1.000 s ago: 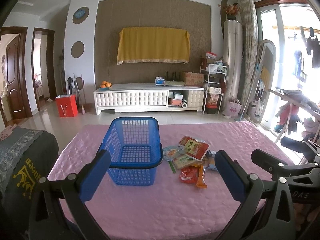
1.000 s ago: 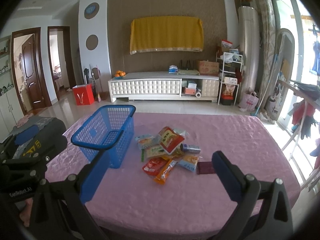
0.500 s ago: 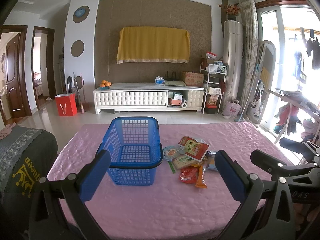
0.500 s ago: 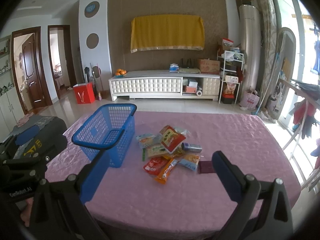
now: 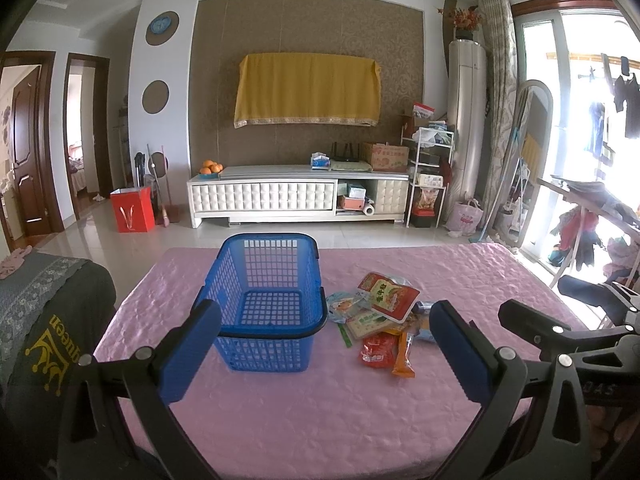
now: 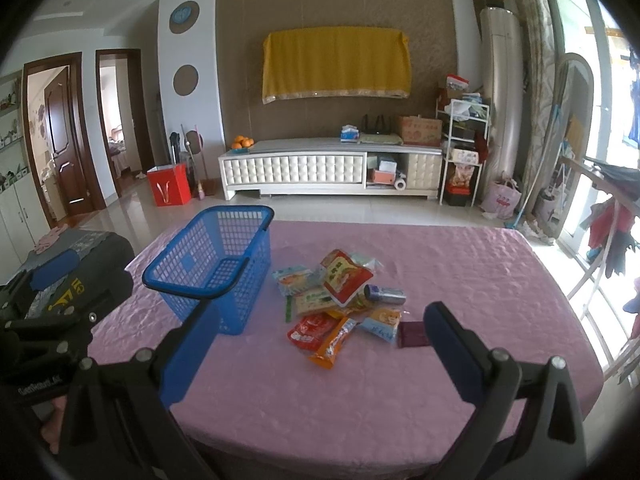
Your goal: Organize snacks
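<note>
Left wrist view: the left gripper (image 5: pixel 324 344) hovers with blue pads spread wide, holding nothing, above a pink quilted tablecloth (image 5: pixel 280 412). An empty blue plastic mesh basket (image 5: pixel 264 300) stands there – a heap of colourful snack packets (image 5: pixel 380 320) lies just right of it. The right gripper (image 6: pixel 320 344) hangs equally agape, empty.

Brown wall (image 5: pixel 308 20), white low cabinet (image 5: pixel 298 198), perhaps a yellow-draped television (image 5: pixel 307 90).
</note>
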`<action>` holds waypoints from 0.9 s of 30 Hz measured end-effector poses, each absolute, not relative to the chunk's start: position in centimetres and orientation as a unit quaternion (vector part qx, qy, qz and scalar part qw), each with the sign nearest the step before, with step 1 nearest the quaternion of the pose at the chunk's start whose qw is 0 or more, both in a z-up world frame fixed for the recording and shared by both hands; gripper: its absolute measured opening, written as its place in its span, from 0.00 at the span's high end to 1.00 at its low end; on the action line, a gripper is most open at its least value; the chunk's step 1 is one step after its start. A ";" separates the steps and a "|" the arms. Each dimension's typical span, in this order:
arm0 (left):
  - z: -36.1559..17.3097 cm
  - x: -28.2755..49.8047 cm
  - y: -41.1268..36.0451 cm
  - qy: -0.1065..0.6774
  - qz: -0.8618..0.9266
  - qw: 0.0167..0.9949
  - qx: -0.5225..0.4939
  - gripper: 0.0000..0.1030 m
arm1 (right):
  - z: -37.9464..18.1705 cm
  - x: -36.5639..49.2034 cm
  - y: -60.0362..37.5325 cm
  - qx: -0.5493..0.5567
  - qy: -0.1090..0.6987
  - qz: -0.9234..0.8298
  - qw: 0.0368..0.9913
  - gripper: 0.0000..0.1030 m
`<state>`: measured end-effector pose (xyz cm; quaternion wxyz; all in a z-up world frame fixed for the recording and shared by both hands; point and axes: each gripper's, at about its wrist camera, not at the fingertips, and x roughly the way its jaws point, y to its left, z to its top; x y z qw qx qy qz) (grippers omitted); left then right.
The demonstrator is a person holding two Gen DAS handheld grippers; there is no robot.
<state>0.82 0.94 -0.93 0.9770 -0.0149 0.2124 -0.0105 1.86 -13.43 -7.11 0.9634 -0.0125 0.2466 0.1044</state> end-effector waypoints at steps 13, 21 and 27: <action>-0.7 1.9 0.3 0.222 -0.017 0.975 -0.019 0.00 | -7.2 2.7 -13.9 -0.014 0.252 0.101 0.962 0.00; -1.1 4.8 -1.1 0.252 -0.029 0.967 -0.025 0.00 | -7.0 4.3 -14.8 -0.027 0.261 0.100 0.960 0.00; -1.6 8.3 -2.5 0.283 -0.043 0.957 -0.034 0.00 | -6.8 7.5 -16.5 -0.038 0.276 0.108 0.955 0.00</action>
